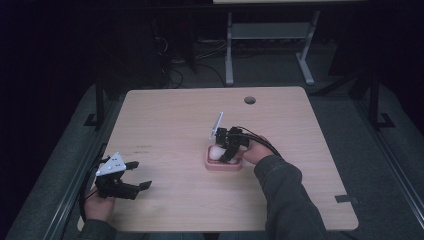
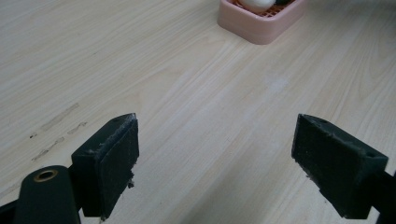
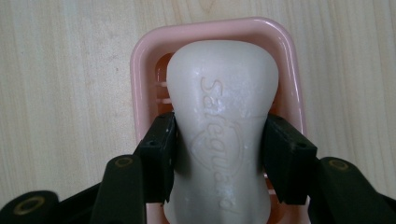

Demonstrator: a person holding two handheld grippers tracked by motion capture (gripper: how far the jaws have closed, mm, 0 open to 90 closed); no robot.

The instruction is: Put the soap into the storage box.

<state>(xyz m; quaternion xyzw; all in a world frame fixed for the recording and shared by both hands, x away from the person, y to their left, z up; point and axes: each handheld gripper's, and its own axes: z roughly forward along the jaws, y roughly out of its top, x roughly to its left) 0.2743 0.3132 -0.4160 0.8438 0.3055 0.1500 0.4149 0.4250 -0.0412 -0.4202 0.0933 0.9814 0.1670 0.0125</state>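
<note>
A white bar of soap [image 3: 222, 93] with raised lettering lies lengthwise in a pink soap dish [image 3: 140, 70]. My right gripper [image 3: 218, 154] is shut on its narrow waist, one black pad pressed on each side. From above, the dish [image 1: 223, 166] sits right of the table's centre, the soap [image 1: 215, 152] inside it and the right gripper [image 1: 229, 156] pointing down onto it. My left gripper [image 1: 142, 174] rests near the front left corner, open and empty. In the left gripper view its jaws [image 2: 217, 154] stand wide over bare wood, with the dish [image 2: 261, 25] and soap [image 2: 254, 4] far off.
The light wooden table [image 1: 165, 120] has a round cable hole [image 1: 250, 100] near its back edge. A grey desk frame [image 1: 270, 35] stands on the dark floor behind. A few faint scuff marks [image 2: 58, 126] lie left of the left gripper.
</note>
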